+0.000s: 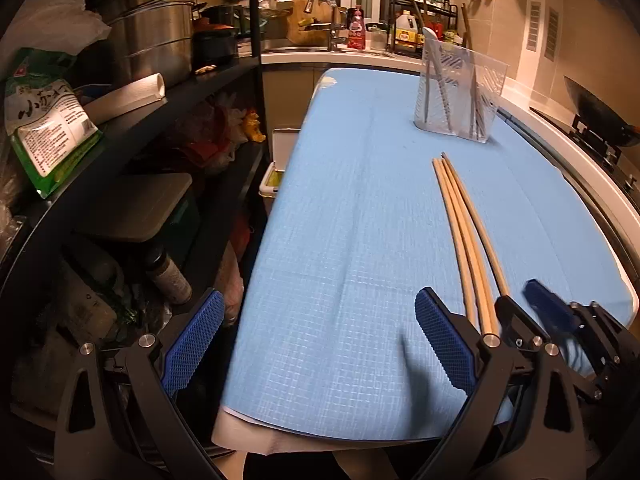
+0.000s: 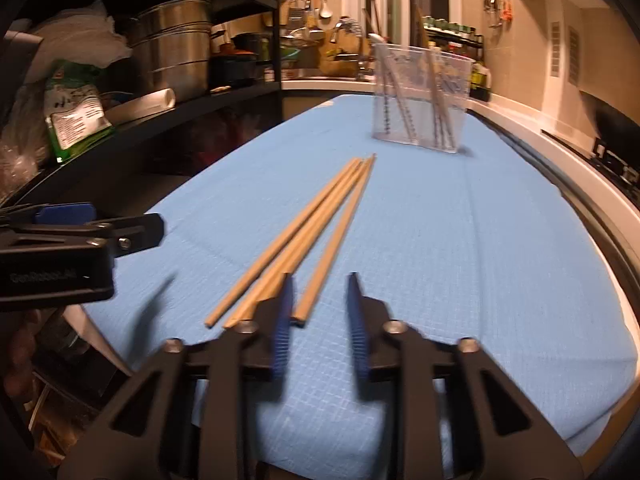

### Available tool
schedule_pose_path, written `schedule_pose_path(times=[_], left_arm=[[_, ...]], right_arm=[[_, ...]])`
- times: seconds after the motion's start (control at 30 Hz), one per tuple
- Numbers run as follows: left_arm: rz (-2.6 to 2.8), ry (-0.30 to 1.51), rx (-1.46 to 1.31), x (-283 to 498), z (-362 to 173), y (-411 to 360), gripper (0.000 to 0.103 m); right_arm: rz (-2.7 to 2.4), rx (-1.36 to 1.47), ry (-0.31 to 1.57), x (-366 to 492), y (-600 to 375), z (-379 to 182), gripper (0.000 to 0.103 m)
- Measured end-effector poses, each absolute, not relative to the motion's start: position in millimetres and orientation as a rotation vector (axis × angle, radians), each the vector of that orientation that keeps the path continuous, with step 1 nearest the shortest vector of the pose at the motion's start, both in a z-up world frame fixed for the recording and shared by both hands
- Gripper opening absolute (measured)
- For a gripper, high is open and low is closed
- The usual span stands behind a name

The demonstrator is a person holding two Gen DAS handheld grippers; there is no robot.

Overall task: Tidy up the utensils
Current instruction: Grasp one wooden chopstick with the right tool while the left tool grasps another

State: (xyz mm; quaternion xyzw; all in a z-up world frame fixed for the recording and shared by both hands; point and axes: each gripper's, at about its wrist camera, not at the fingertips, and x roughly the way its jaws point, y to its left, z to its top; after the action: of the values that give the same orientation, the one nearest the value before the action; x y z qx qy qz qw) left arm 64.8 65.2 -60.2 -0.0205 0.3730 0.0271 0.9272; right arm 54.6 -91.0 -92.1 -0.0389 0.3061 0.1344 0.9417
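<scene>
A bundle of long wooden chopsticks [image 1: 464, 220] [image 2: 316, 220] lies on the blue cloth [image 1: 352, 240] [image 2: 460, 260], pointing toward a clear plastic utensil holder [image 1: 460, 92] [image 2: 420, 100] with several utensils in it. My right gripper [image 2: 320, 280] is low over the sticks' near ends. The near end of the rightmost stick sits between its blue pads, close to the left one, with a gap still showing. The other sticks lie left of that pad. The right gripper [image 1: 520, 300] also shows in the left wrist view. My left gripper [image 1: 320, 344] [image 2: 120, 228] is wide open over bare cloth, left of the sticks.
Black shelving [image 1: 180, 92] [image 2: 200, 100] with steel pots [image 1: 156, 24], a green bag [image 1: 44, 120] and a paper roll stands along the left. A sink counter with bottles is behind the table. A stove with a wok [image 1: 600, 112] lies to the right.
</scene>
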Motion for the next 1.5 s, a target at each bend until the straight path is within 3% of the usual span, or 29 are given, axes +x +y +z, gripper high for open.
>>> schedule_pose_path(times=[0.1, 0.83, 1.37, 1.4, 1.43, 1.5], left_arm=[[0.025, 0.764, -0.050, 62.8, -61.9, 60.9, 0.093], [-0.071, 0.829, 0.019, 66.4, -83.0, 13.9, 0.093], [-0.046, 0.697, 0.005, 57.5, -89.9, 6.9, 0.094], [-0.056, 0.682, 0.009, 55.7, -89.3, 5.4, 0.086], [-0.073, 0.666, 0.018, 53.6, -88.3, 3.4, 0.068], [-0.121, 0.656, 0.042, 51.4, -86.6, -4.6, 0.044]], right_arm=[[0.249, -0.080, 0.622, 50.6, -96.2, -91.8, 0.007], [0.150, -0.011, 0.632, 42.1, -143.4, -92.8, 0.007], [0.155, 0.024, 0.571, 42.5, -141.1, -97.9, 0.011], [0.158, 0.028, 0.573, 43.1, -141.5, -97.7, 0.011], [0.159, 0.030, 0.575, 43.8, -141.6, -97.4, 0.011], [0.155, 0.027, 0.574, 43.2, -140.9, -97.6, 0.010]])
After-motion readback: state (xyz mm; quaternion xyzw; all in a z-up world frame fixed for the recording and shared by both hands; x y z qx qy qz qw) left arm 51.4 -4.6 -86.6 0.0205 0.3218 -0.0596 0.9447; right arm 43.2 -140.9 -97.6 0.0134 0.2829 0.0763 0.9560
